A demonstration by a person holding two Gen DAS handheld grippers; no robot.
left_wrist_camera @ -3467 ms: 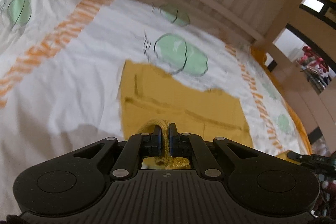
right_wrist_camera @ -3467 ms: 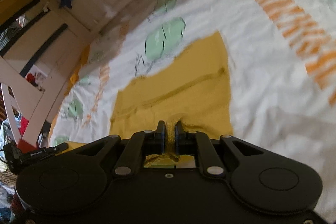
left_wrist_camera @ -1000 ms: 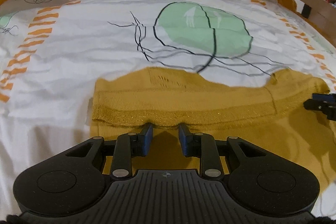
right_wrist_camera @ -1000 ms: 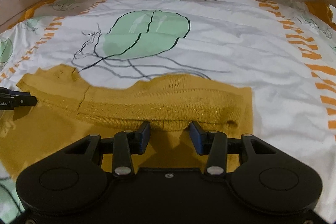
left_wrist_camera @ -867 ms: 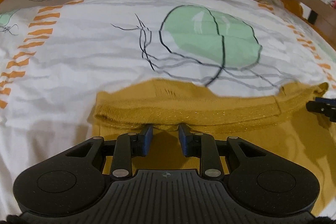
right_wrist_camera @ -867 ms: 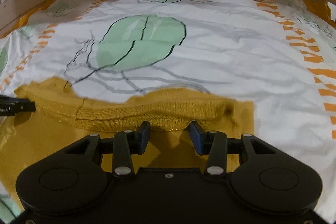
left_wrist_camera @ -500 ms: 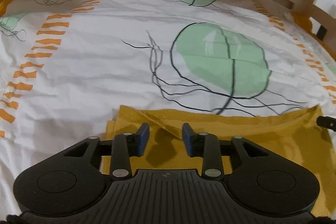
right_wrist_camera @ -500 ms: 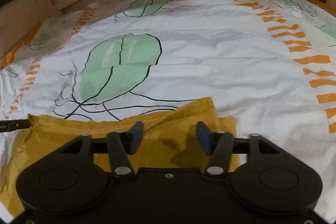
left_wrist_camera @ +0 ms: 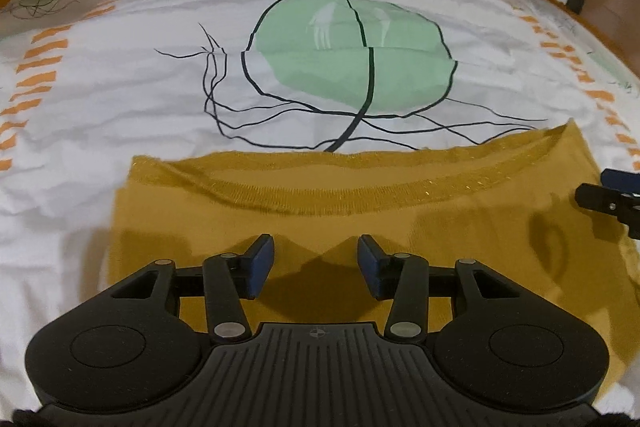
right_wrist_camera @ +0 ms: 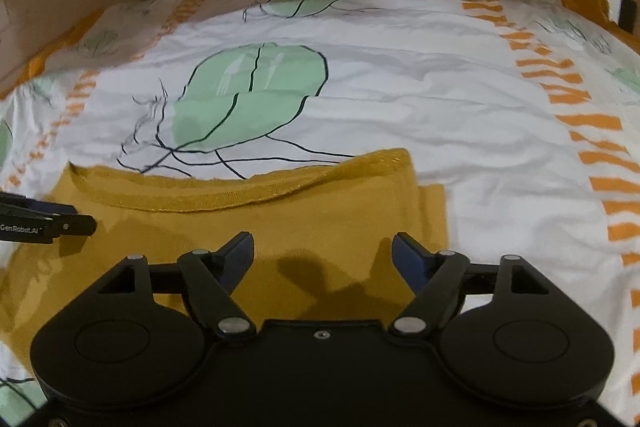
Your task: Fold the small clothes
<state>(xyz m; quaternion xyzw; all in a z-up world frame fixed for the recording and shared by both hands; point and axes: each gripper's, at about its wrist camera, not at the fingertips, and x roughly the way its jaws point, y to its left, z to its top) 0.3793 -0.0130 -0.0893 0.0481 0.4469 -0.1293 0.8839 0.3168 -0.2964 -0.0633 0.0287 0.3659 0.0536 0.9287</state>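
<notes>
With both the left tool (left_wrist_camera: 316,261) and right tool (right_wrist_camera: 323,259) freshly spread open and empty, their blue pads may snag the mustard garment (left_wrist_camera: 400,227) just beneath and undo its fold.

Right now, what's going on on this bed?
A person with a gripper in each hand is folding a mustard-yellow garment on a printed bedsheet. The left gripper and right gripper have just been opening and hold nothing. The garment lies flat beneath them, its ribbed edge folded over.

Both tools let go – L tool (left_wrist_camera: 316,261) & R tool (right_wrist_camera: 322,259) opening; garment (left_wrist_camera: 400,227) folded.
</notes>
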